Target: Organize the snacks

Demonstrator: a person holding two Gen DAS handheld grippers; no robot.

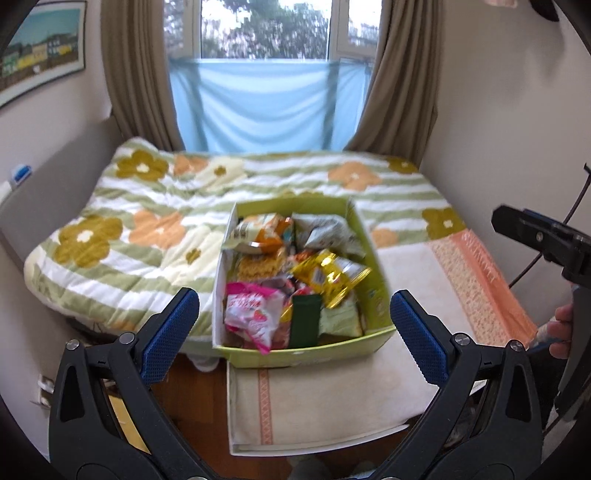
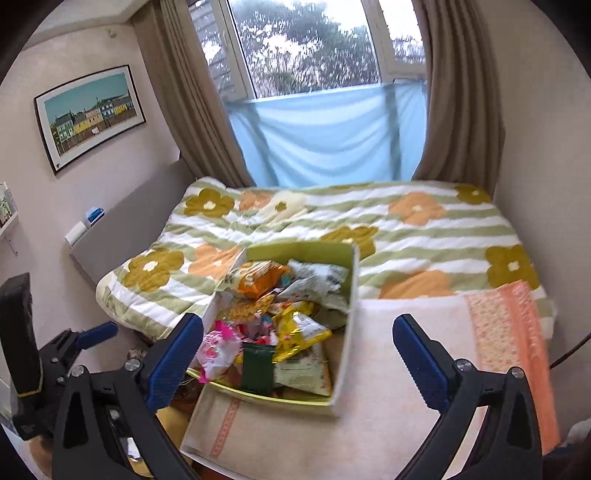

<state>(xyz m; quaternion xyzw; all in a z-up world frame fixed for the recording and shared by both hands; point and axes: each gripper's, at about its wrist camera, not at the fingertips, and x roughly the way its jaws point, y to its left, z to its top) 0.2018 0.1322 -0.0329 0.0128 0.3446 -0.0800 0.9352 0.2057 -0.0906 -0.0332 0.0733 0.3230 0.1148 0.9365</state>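
While both jaws gape wide and empty, snack box on towel, floral quilt, curtained window.

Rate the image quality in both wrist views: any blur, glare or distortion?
Left wrist view: motion blur smears the snack box and packets; fisheye bends the walls; daylit window bright, not blown out. Right wrist view: similar blur, strongest on the orange towel; gripper fingers stay sharp; dark vignette at the corners.

Soft daylight from the window, motion blur, fisheye-bent dark edges.
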